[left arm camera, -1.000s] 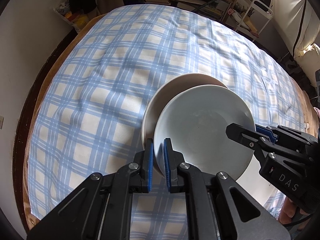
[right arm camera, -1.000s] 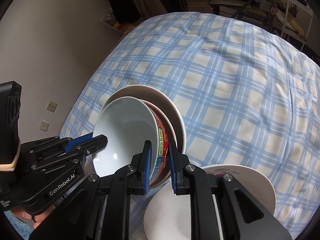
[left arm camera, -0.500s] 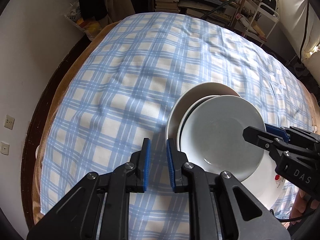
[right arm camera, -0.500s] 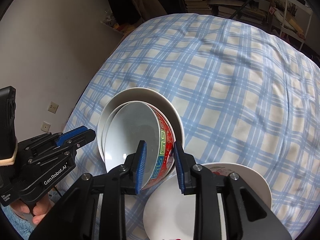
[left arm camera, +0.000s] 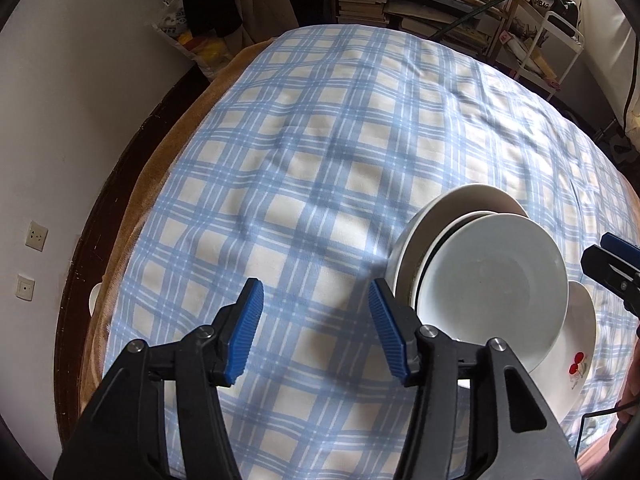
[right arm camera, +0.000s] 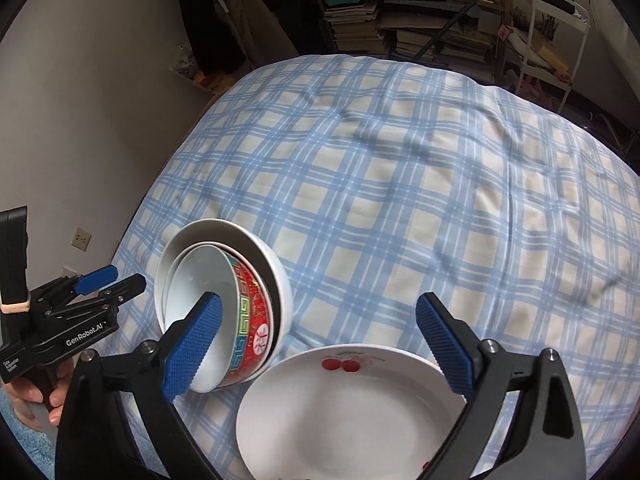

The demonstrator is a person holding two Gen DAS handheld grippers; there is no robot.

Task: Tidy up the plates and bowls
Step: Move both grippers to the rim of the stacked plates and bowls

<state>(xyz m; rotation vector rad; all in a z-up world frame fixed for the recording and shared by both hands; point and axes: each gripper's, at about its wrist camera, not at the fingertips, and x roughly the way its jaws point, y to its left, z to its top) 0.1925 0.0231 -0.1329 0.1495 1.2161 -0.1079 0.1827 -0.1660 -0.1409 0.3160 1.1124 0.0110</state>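
A red patterned bowl (right arm camera: 250,330) with a white inside sits nested in a larger white bowl (right arm camera: 276,276) on the blue plaid cloth; the pair leans against a white plate with cherries (right arm camera: 352,412). In the left wrist view the nested bowls (left arm camera: 492,288) lie at the right, over the cherry plate (left arm camera: 576,364). My left gripper (left arm camera: 316,328) is open and empty, just left of the bowls. My right gripper (right arm camera: 320,348) is open and empty, above the plate and beside the red bowl. Each gripper shows in the other's view, the left (right arm camera: 106,280) and the right (left arm camera: 612,256).
The plaid cloth (right arm camera: 400,184) covers a round table with a dark wooden edge (left arm camera: 100,208) at the left. A wall with sockets (left arm camera: 36,236) stands close on the left. Bookshelves (right arm camera: 400,20) and a white cart (right arm camera: 556,40) stand behind the table.
Both grippers have opened and let go of the bowl rims. The red bowl now rests inside the white bowl. Both grippers have drawn back from the stack.
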